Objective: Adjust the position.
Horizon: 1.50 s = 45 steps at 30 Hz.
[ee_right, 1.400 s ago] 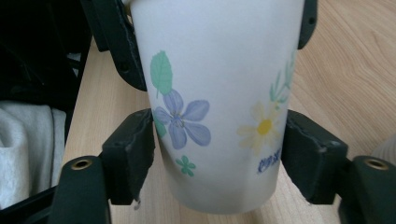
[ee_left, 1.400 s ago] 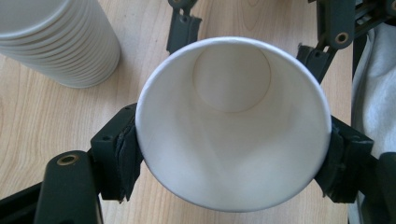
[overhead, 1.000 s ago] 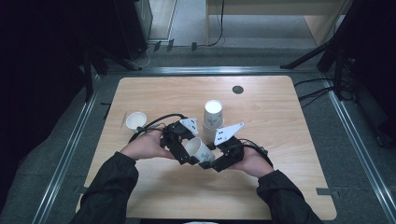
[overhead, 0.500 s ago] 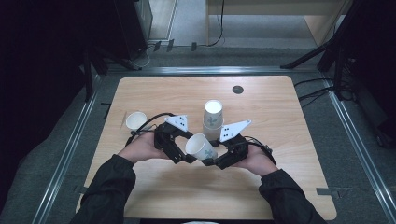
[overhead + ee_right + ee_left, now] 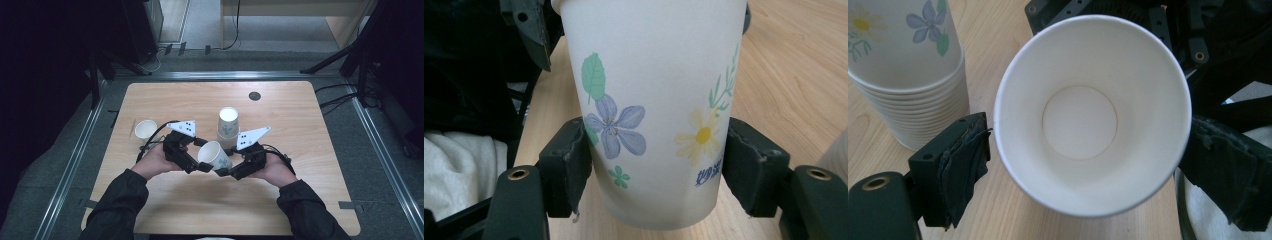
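Right hand-held gripper (image 5: 656,165) clamps partly closed on flower-printed paper cup (image 5: 654,100); small blue writing illegible

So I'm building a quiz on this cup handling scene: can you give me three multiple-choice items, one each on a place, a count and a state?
1. Where is the single white paper cup that stands alone?
A. table's left side
B. far right corner
C. on the stack

2. How many black jaw pads flank the flowered white paper cup in the right gripper view?
A. one
B. two
C. four

3. The right gripper is:
A. wide open, empty
B. shut on the flowered cup
C. lying flat

A: it stands left of the left gripper.
B: one each side.
B: pads press its walls.
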Tool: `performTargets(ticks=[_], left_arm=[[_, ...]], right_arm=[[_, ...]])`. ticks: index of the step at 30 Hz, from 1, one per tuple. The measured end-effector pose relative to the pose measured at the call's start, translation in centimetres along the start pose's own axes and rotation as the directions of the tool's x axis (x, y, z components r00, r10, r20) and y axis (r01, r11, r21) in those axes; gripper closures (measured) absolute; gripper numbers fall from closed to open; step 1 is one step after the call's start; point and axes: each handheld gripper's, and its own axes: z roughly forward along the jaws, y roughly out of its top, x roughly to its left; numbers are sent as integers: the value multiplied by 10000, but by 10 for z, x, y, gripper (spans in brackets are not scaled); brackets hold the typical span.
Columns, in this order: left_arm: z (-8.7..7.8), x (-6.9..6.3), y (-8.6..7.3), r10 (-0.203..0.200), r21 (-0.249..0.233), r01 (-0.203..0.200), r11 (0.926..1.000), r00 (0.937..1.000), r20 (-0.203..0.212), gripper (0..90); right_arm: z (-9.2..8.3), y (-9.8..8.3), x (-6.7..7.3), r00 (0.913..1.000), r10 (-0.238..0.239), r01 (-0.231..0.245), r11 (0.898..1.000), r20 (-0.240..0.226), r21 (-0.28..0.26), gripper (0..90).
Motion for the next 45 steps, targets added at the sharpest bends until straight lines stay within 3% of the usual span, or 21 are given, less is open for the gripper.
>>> performTargets(ticks=[6,13,26,31,36,40,45], left_arm=[[3,0,-2,-89,-408,84,9991,9999,-136,121],[5,1,-2,-80,-435,75,9990,9999,-121,195],[2,-1,-2,178,-427,-188,9989,9996,-240,221],[-2,-2,-1,140,-448,-150,9989,9996,-231,222],[-14,-2,0,209,-554,-229,9982,9992,-354,222],[-23,-1,0,166,-624,-204,9978,9980,-616,222],[-34,1,-1,126,-652,-192,9977,9949,-1004,222]], right_arm=[[4,1,0,9999,110,-111,9999,-131,-18,331],[6,0,-3,9993,275,-275,9996,-238,7,331],[5,1,-2,9996,221,-221,9998,-165,26,319],[7,-1,-5,9990,420,-417,9989,-132,203,229],[6,-3,-6,9995,317,-319,9991,60,268,220],[4,-5,-6,9987,507,-509,9980,59,382,220],[4,-8,-5,9985,255,-280,9983,487,518,221]])
